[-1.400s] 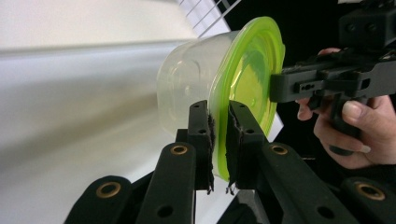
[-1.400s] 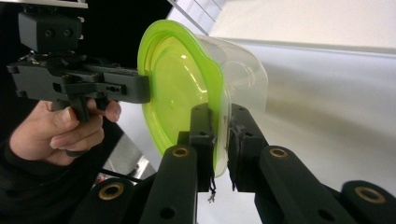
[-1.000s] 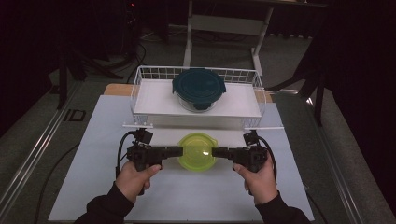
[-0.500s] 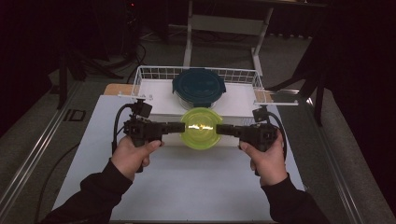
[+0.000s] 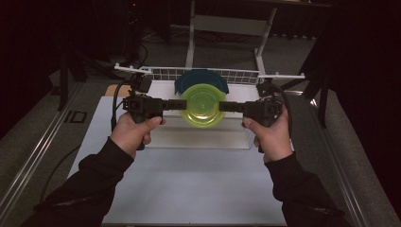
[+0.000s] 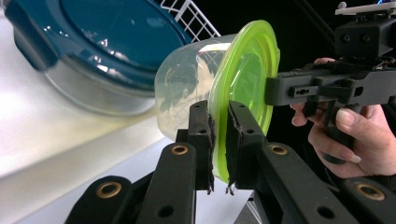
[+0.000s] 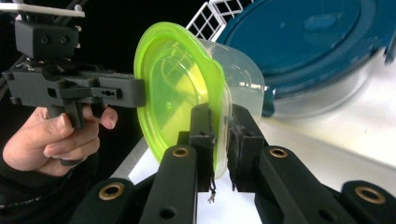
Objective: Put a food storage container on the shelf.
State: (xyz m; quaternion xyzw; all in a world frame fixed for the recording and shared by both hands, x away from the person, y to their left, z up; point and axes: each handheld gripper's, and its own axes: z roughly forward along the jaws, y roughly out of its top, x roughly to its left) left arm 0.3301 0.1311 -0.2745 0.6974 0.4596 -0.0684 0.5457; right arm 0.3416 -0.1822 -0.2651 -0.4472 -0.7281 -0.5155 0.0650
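Between both tools (image 5: 182, 103) (image 5: 222, 106), green-lidded tub (image 5: 203, 105), lid up.

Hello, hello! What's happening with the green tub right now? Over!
Left gripper and right gripper both clamped on green-lidded tub, lifted. Blue-lidded container behind in wire basket.

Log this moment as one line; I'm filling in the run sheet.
left tool: shut on green lid rim | right tool: shut on green lid rim | green-lidded container: held above rack | blue-lidded container: in rack
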